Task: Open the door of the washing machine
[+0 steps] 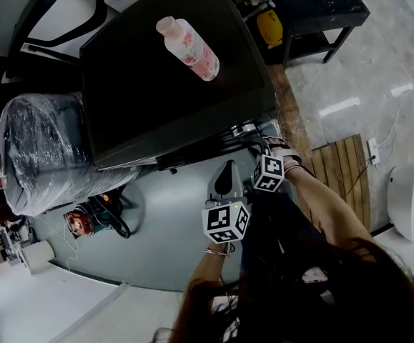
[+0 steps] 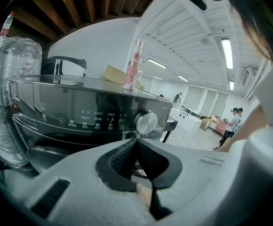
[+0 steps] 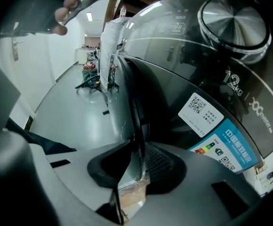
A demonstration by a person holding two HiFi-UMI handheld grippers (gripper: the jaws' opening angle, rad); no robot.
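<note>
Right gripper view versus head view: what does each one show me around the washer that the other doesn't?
Only the right gripper view: the right gripper with its jaws closed on the door rim, plus the QR sticker and energy label on the front. Only the head view: the pink bottle on the machine's top and the wooden mat. Both: the washing machine, the wrapped bundle beside it and the grey floor.
</note>
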